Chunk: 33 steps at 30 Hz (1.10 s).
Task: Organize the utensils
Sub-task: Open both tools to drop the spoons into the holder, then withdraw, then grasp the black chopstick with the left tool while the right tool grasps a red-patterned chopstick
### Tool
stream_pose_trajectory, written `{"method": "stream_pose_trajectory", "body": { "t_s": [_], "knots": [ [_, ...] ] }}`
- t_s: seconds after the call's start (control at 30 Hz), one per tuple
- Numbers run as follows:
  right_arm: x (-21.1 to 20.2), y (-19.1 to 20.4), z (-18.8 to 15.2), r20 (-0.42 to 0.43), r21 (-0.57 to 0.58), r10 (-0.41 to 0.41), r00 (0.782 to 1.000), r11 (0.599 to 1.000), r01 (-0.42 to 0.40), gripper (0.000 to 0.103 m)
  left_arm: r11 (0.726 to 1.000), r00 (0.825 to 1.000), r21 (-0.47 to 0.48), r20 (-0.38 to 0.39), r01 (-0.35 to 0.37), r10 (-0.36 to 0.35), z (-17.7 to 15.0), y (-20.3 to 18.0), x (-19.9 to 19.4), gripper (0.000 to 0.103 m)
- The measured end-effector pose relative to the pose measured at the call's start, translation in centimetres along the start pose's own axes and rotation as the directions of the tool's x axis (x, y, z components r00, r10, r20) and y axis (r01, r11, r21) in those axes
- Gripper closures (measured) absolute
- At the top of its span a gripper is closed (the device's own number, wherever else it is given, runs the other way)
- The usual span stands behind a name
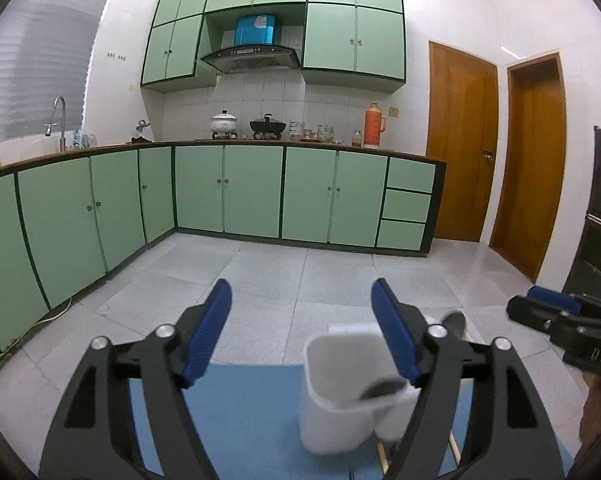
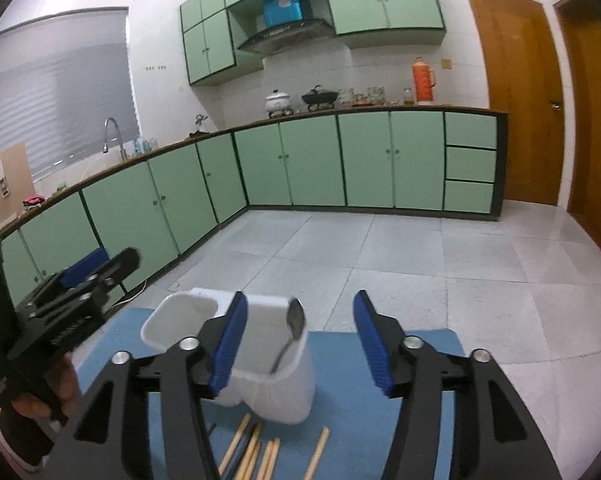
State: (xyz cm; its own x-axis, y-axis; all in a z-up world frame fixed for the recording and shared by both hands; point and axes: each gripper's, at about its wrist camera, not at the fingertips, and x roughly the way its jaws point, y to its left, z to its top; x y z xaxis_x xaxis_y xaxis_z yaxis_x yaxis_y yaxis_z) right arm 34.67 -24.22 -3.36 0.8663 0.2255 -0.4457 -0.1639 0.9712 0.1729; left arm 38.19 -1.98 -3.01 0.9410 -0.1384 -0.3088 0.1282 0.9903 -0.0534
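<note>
Left wrist view: your left gripper (image 1: 300, 328) has its jaws wide apart with nothing between the pads. The white utensil holder (image 1: 340, 392) sits on the blue mat (image 1: 236, 420), low and right of centre, and its right side is overlapped by the right-hand finger (image 1: 394, 338); can't tell if that finger touches the rim. A spoon (image 1: 380, 390) shows dark inside the holder, with its other end poking up behind that finger. Your right gripper (image 1: 540, 306) comes in at the right edge, apart from the holder. Right wrist view: your right gripper (image 2: 300, 344) is also open, with no grip on anything. The holder (image 2: 268, 356) stands upright on the mat (image 2: 352, 400), shifted toward the left finger (image 2: 228, 344), which covers part of its front wall; contact is unclear. It has two compartments, and the spoon (image 2: 292, 332) leans in the right one, bowl up above the rim. Wooden chopsticks (image 2: 256, 456) lie loose on the mat just in front of the holder's base, fanned out, one (image 2: 318, 452) lying apart to the right. Your left gripper (image 2: 100, 268) and hand (image 2: 44, 396) sit at the left edge, beside the holder, not on it.
</note>
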Motion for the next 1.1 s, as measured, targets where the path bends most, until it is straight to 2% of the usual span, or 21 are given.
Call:
{"method": "stream_pose_trajectory", "body": {
  "t_s": [0.1,0.27,0.47,0.73,0.87,0.97,1.0,1.1],
  "knots": [
    [-3.2,-0.4,-2.5,0.006,0.019,-0.017,1.0,1.0,0.017,0.035,1.0,0.999,0.02,-0.042,-0.006,0.007,-1.3,0.1,-2.8,0.02],
    [-7.2,-1.1,-7.0,-0.046,0.056,-0.041,0.998,0.998,0.043,0.031,1.0,0.987,0.025,-0.16,0.011,-0.007,-5.1,0.3,-7.3,0.013],
    [-10.8,-1.5,-13.0,-0.139,0.089,-0.106,0.985,0.989,0.119,0.03,0.999,0.938,0.038,-0.345,0.023,-0.008,-10.9,0.2,-11.9,0.013],
    [-12.9,-1.3,-18.7,-0.251,0.129,-0.095,0.963,0.983,0.131,0.03,0.999,0.89,0.04,-0.457,0.016,0.004,-15.7,0.5,-15.4,0.013],
    [-13.3,-0.4,-19.8,-0.276,0.124,-0.089,0.957,0.984,0.127,0.03,0.999,0.868,0.031,-0.497,0.014,0.003,-17.3,0.3,-15.9,0.013],
    [-13.6,-0.2,-20.0,-0.281,0.122,-0.088,0.956,0.984,0.126,0.03,1.0,0.854,0.023,-0.52,0.009,0.004,-18.3,0.0,-15.8,0.014],
    [-13.8,-0.1,-20.0,-0.281,0.12,-0.088,0.956,0.985,0.126,0.03,1.0,0.851,0.023,-0.525,0.006,0.007,-18.5,-0.1,-15.8,0.021],
    [-14.0,0.1,-19.9,-0.276,0.117,-0.086,0.957,0.986,0.122,0.03,1.0,0.839,0.015,-0.544,0.006,0.004,-18.9,-0.7,-15.4,0.031]
  ]
}}
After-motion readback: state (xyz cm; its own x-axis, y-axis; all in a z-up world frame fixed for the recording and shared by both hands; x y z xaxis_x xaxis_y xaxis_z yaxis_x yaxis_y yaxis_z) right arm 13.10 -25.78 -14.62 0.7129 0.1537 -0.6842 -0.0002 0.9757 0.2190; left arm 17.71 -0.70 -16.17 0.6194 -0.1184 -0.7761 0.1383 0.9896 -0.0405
